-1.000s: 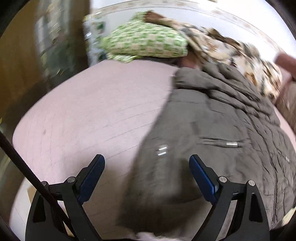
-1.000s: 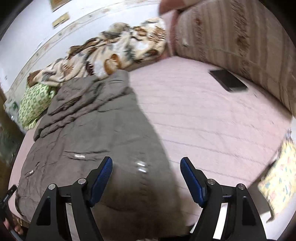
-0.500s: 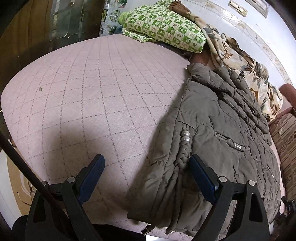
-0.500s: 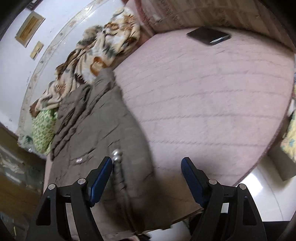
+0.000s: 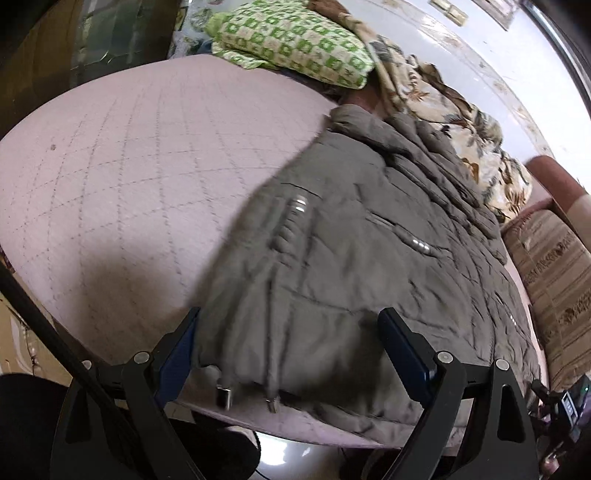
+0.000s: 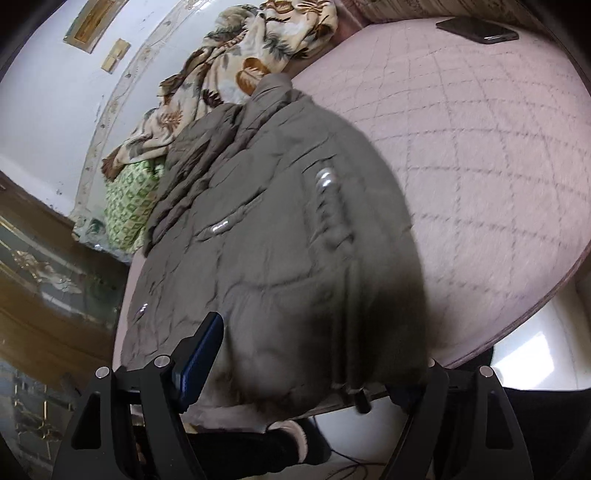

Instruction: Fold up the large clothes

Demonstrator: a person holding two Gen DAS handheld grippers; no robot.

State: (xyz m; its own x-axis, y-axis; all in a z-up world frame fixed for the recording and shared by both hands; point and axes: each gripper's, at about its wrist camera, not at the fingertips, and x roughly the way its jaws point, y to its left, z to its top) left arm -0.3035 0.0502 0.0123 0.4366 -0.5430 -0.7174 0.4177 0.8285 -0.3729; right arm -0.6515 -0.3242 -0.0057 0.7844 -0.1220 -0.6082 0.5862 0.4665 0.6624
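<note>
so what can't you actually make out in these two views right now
- Right wrist view: one finger of the right gripper is hidden behind the jacket hem.
- Both views: jacket quilting smeared by motion blur.
- Left wrist view: left gripper straddles the jacket hem; whether it touches is unclear.

Pink quilted mattress [image 5: 122, 155] with diamond stitching fills room centre. Pale wall [image 6: 48, 96] behind, patterned border strip, small framed picture [image 6: 90, 24]. Dark wooden cabinet [image 6: 40, 295] with glass panels at one side. Striped brown sofa [image 5: 554, 280] at other side. Glossy white floor [image 6: 532, 358] reflects daylight.
</note>
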